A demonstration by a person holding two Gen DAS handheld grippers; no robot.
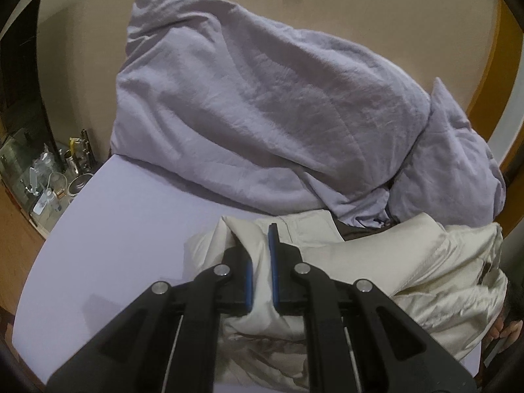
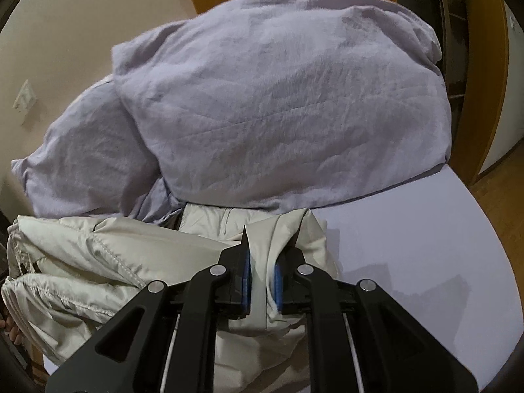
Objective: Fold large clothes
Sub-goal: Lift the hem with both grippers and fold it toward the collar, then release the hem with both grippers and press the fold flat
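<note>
Currently, in labelled lines:

Garment: a cream padded jacket (image 1: 370, 255) lies bunched on the lavender bed sheet (image 1: 124, 229), at the near edge of the bed, just in front of the heaped lilac duvet (image 1: 262, 108) at twelve o'clock.

Left gripper: the left gripper (image 1: 262, 262) has its jaws pinched together on a fold of the cream fabric; the blue pads (image 1: 274, 281) press the cloth from both sides.

Right gripper: the right gripper (image 2: 262, 268) is likewise clamped on a raised fold of the jacket (image 2: 98, 262), with cloth standing up between its blue pads (image 2: 245, 281).

Key relation: from the left gripper the jacket's bulk spreads toward three o'clock; from the right gripper it spreads toward nine o'clock. So the garment's long axis runs across, gripper to gripper, each holding one end of the same edge.

Nearer hand: neither, as far as I can judge; both already hold cloth.

Free space: bare sheet lies at nine o'clock of the left gripper and at three o'clock of the right.

Step, as judged: carrying a held edge across to lay a fold; the fold looks unfinished, since the body is rumpled.

Risk: the slick shell may slip from the pads, or the duvet may crowd the landing spot.

Bystander detail: fingers (image 1: 509, 330) show at the left view's lower right edge.
</note>
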